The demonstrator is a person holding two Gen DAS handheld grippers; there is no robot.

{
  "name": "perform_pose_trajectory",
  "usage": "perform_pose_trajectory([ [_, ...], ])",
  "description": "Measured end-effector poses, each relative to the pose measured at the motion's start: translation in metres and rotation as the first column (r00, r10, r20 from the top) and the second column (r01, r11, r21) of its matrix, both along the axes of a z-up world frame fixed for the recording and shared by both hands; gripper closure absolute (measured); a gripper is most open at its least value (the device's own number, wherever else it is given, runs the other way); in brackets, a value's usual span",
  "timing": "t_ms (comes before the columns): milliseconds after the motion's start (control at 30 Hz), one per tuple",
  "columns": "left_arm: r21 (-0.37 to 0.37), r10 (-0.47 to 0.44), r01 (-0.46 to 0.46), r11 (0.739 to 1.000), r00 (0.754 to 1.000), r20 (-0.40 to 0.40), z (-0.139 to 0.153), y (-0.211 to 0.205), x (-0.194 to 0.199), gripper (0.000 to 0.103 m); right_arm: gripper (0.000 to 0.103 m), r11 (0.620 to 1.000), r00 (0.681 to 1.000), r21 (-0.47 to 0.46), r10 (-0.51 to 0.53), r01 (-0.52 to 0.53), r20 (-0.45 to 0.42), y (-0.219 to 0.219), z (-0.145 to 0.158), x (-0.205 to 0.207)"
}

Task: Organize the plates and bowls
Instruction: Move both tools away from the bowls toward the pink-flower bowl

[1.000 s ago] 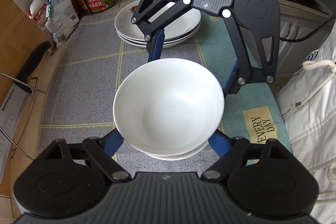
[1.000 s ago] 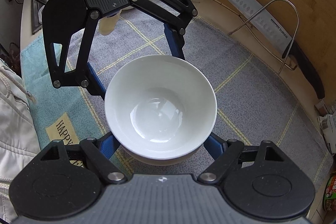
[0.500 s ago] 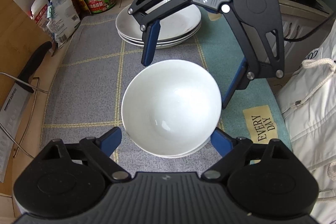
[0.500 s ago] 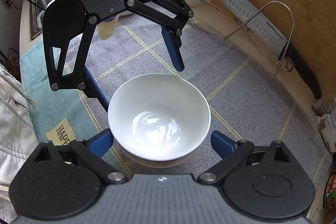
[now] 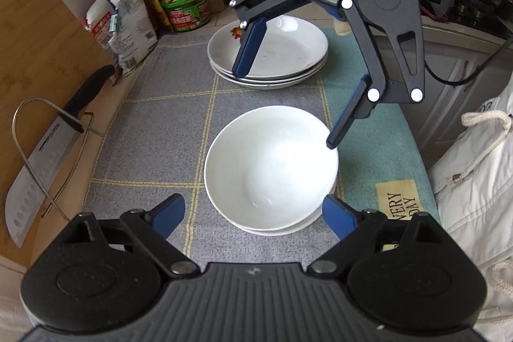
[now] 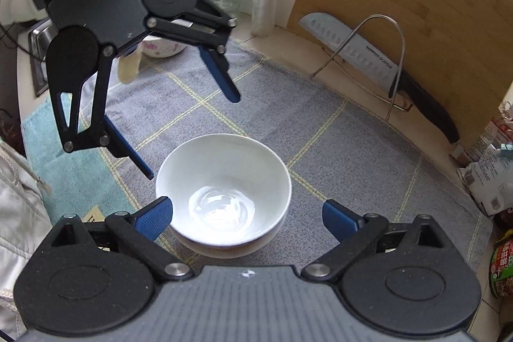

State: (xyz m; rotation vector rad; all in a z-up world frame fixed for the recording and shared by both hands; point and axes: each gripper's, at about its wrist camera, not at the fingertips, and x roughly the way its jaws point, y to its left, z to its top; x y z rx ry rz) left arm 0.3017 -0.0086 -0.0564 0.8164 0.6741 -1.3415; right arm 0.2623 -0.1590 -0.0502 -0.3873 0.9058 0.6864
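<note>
In the left wrist view, a cleaver is propped in a wire rack at the far left. The left gripper is spread and has just been opening; the nested white bowls on the grey mat sit between its fingers, untouched. Beyond, stacked plates are seen. The right gripper is released too, grasping nothing.

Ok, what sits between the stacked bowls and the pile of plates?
Only bare grey checked mat lies between the bowls and the plates, seen in the left wrist view; one right gripper finger hangs above it.
</note>
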Motion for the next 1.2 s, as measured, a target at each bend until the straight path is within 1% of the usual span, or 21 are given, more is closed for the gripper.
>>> perform_pose_trajectory([
  [100,-0.005,0.095,-0.095,0.995,0.995,0.027,0.001,0.004,-0.005,0.010,0.002,0.999,0.999,0.021,-0.048,0.047,0.010,-0.007,0.000,-0.001],
  [200,-0.019,0.192,-0.191,0.981,0.981,0.026,0.001,0.009,-0.010,0.009,0.002,0.997,0.997,0.017,-0.071,0.071,0.013,-0.007,-0.007,-0.005],
  [233,-0.029,0.220,-0.219,0.975,0.975,0.019,0.001,0.012,-0.011,0.009,0.002,0.997,0.997,0.012,-0.078,0.078,0.015,-0.007,-0.010,-0.007],
  [333,-0.071,0.298,-0.299,0.952,0.954,-0.022,0.006,0.022,-0.018,0.009,0.001,0.993,0.994,0.043,-0.108,0.108,0.006,-0.011,-0.016,-0.009],
  [433,-0.115,0.375,-0.377,0.919,0.926,-0.036,0.011,0.029,-0.026,0.006,0.001,0.990,0.991,0.053,-0.132,0.131,0.017,-0.013,-0.017,-0.013],
  [600,-0.174,0.484,-0.496,0.850,0.868,-0.109,0.015,0.038,-0.039,0.006,0.000,0.983,0.984,0.076,-0.173,0.169,0.038,-0.015,-0.019,-0.019],
  [633,-0.181,0.513,-0.525,0.832,0.851,-0.108,0.016,0.039,-0.042,0.006,0.000,0.980,0.980,0.073,-0.192,0.188,0.053,-0.014,-0.018,-0.022],
  [700,-0.183,0.584,-0.591,0.786,0.806,-0.097,0.016,0.043,-0.046,0.005,0.000,0.971,0.970,0.085,-0.230,0.224,0.077,-0.013,-0.014,-0.027],
  [767,-0.173,0.650,-0.659,0.732,0.751,-0.111,0.014,0.048,-0.046,0.004,0.000,0.960,0.961,0.116,-0.264,0.253,0.087,-0.010,-0.010,-0.033],
  [833,-0.169,0.707,-0.721,0.671,0.692,-0.144,0.012,0.057,-0.045,0.003,0.000,0.949,0.949,0.131,-0.300,0.287,0.093,-0.004,-0.010,-0.036],
  [900,-0.159,0.749,-0.767,0.621,0.641,-0.170,0.009,0.066,-0.045,0.003,0.000,0.944,0.943,0.132,-0.317,0.303,0.101,0.004,-0.010,-0.040],
  [967,-0.151,0.789,-0.807,0.571,0.590,-0.172,0.008,0.075,-0.047,0.003,0.000,0.940,0.937,0.129,-0.329,0.314,0.114,0.013,-0.011,-0.043],
  [1033,-0.146,0.822,-0.839,0.525,0.544,-0.169,0.007,0.086,-0.053,0.003,0.000,0.942,0.940,0.139,-0.320,0.304,0.117,0.024,-0.011,-0.046],
  [1067,-0.146,0.832,-0.848,0.509,0.529,-0.168,0.007,0.092,-0.055,0.003,0.000,0.944,0.942,0.143,-0.314,0.296,0.121,0.030,-0.010,-0.047],
  [1100,-0.145,0.836,-0.852,0.503,0.522,-0.170,0.008,0.098,-0.058,0.003,0.000,0.946,0.942,0.140,-0.311,0.293,0.124,0.036,-0.010,-0.048],
  [1133,-0.147,0.837,-0.854,0.499,0.519,-0.172,0.008,0.105,-0.059,0.003,0.000,0.948,0.944,0.133,-0.304,0.288,0.129,0.044,-0.009,-0.050],
  [1200,-0.150,0.836,-0.852,0.502,0.522,-0.170,0.007,0.119,-0.061,0.003,0.000,0.954,0.944,0.120,-0.293,0.276,0.152,0.061,-0.008,-0.053],
])
